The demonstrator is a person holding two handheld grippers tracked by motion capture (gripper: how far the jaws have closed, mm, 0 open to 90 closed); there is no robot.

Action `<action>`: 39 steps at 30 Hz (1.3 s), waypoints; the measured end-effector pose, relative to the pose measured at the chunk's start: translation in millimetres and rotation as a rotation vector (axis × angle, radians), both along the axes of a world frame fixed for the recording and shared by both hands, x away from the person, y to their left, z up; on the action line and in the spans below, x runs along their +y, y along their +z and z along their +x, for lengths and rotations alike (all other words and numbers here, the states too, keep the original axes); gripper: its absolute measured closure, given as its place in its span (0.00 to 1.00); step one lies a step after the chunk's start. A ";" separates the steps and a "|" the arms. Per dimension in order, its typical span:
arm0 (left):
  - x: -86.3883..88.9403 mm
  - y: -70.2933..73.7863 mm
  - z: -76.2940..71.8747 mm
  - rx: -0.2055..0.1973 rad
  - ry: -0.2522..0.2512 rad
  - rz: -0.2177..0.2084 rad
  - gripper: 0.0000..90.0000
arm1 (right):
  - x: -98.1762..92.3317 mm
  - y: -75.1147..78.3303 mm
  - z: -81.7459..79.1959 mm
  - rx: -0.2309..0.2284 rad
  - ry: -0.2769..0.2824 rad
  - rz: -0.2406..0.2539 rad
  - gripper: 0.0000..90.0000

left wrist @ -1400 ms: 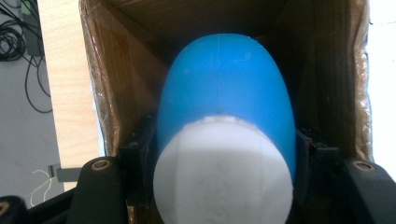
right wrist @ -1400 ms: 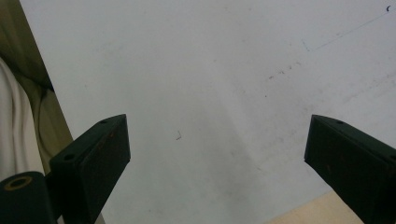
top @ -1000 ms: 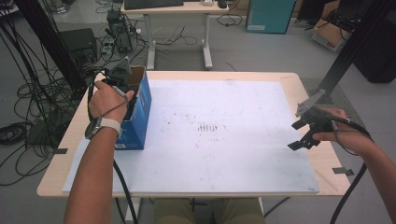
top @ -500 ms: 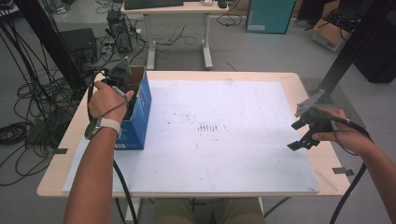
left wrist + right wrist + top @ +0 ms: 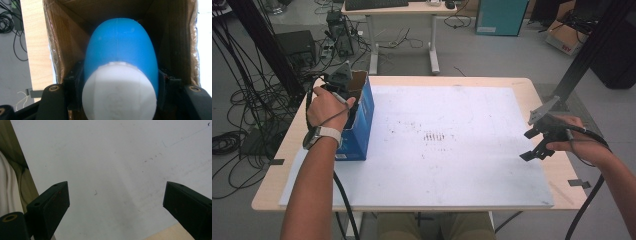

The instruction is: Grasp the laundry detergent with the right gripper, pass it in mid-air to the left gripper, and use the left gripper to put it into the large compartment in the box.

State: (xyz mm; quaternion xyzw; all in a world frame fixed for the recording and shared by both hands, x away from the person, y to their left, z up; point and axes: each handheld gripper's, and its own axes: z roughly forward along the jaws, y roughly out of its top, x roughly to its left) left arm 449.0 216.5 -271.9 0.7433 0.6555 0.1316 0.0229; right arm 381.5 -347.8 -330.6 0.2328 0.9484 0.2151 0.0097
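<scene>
Seen from above, a wooden table [image 5: 272, 190] carries a wide white sheet [image 5: 452, 165], with an open blue box [image 5: 362, 120] standing at its left edge. Over that box, the left gripper [image 5: 343, 85] points down inside and its jaws clamp a blue bottle [image 5: 120, 50] with a white cap [image 5: 120, 92], held within the cardboard walls. Far off at the right edge, the right gripper [image 5: 539, 140] hovers above the sheet, jaws spread wide with nothing between them.

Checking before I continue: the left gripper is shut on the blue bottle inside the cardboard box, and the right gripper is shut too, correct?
Not quite. The right gripper is open, jaws wide apart above the white mat, per the right gripper view. The rest is right.
</scene>
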 end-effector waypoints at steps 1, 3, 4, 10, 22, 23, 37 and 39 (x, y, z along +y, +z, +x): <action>-0.1 0.0 0.0 0.000 0.000 0.000 0.42 | 0.3 0.2 -0.4 0.003 -0.008 0.000 0.08; 0.1 -0.1 -0.1 -0.001 0.000 -0.001 0.42 | 0.4 0.1 -0.5 0.005 -0.010 -0.001 0.08; 0.4 -0.1 -0.1 -0.002 0.000 -0.002 0.42 | 0.3 0.1 -0.5 0.006 -0.010 -0.002 0.08; 0.5 -0.1 -0.3 -0.003 -0.002 -0.002 0.42 | 0.1 0.4 0.0 0.001 0.002 -0.006 0.08; 0.9 0.0 -0.4 -0.002 -0.004 -0.004 0.42 | 1.3 0.6 -0.5 0.005 -0.008 -0.007 0.08; 1.0 -0.1 -0.3 -0.002 -0.004 -0.005 0.42 | 1.2 0.8 -0.5 0.005 -0.004 -0.011 0.08; 2.1 -0.5 1.1 -0.001 -0.006 -0.011 0.42 | 1.2 -0.9 -1.4 0.006 -0.011 -0.006 0.08; 2.9 -0.8 1.6 -0.004 -0.004 -0.015 0.41 | 0.8 -0.8 -1.4 0.010 -0.009 -0.010 0.08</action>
